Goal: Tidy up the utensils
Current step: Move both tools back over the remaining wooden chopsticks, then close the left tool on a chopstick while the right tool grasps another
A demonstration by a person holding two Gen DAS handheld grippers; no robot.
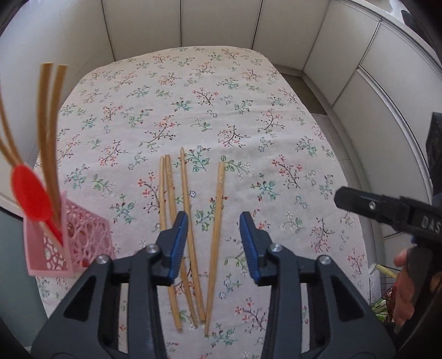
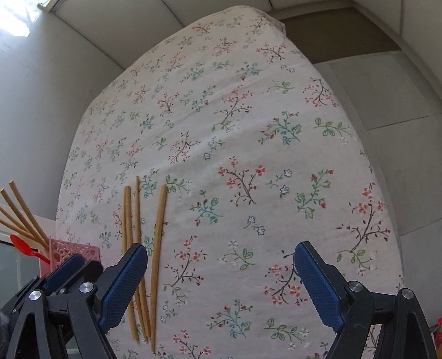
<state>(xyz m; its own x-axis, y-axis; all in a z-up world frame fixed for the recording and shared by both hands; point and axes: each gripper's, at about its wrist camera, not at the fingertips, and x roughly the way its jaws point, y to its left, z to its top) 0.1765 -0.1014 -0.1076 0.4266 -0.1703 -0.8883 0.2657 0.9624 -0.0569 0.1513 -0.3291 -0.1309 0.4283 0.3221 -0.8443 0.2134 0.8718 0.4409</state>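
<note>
Several loose wooden chopsticks (image 1: 219,193) lie side by side on the floral tablecloth (image 1: 221,96). My left gripper (image 1: 213,218) hovers over them, open, with two chopsticks showing in the gap and neither pad touching them. A pink lattice holder (image 1: 85,237) stands at the table's left edge with a red spoon (image 1: 30,193) and more chopsticks (image 1: 51,124) upright in it. My right gripper (image 2: 221,248) is wide open and empty over bare cloth, just right of the loose chopsticks (image 2: 158,234). The right wrist view also shows the holder (image 2: 71,250) and spoon (image 2: 23,244).
White cabinet panels (image 1: 221,24) curve around the far and right sides of the table. A hand (image 1: 403,290) holds the right gripper's black body (image 1: 373,205) at the right edge. A dark object (image 1: 436,146) stands beyond it. The cloth (image 2: 248,138) stretches far back.
</note>
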